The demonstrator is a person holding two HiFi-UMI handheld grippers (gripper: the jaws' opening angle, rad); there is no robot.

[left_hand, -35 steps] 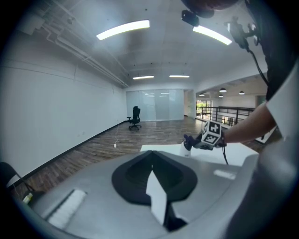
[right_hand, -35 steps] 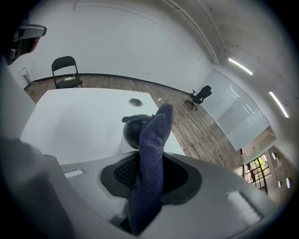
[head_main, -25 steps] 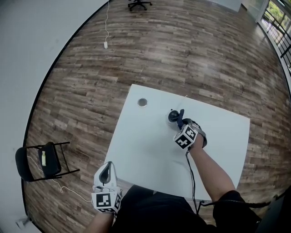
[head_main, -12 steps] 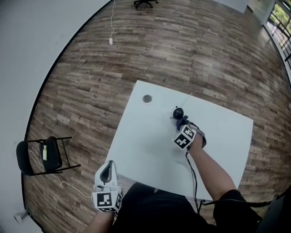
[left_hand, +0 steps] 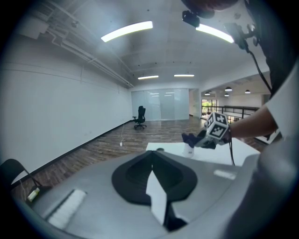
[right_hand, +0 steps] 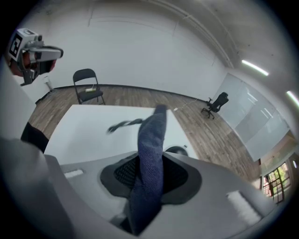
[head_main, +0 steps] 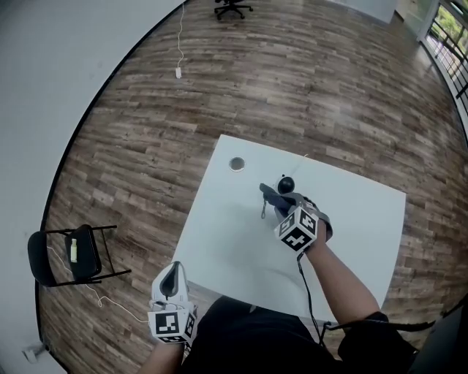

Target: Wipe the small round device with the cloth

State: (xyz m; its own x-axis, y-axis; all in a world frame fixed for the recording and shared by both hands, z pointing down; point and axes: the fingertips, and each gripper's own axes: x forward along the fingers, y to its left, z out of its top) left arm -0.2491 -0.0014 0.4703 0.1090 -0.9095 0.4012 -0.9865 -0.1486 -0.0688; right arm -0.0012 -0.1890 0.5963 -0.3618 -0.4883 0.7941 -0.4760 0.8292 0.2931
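The small round black device stands near the far middle of the white table. My right gripper hangs just above the table on the near side of the device, shut on a dark blue cloth. The cloth's loose end trails left, off the device. In the right gripper view the cloth runs up between the jaws, and the device peeks out past them. My left gripper hovers at the table's near left corner, shut on nothing.
A round grommet hole sits in the table's far left corner. A black folding chair stands on the wood floor to the left. An office chair and a floor cable lie far off.
My right gripper has lifted and drawn back from the device toward me, carrying the cloth off it. The cloth now hangs to the left. The left gripper has stayed put.
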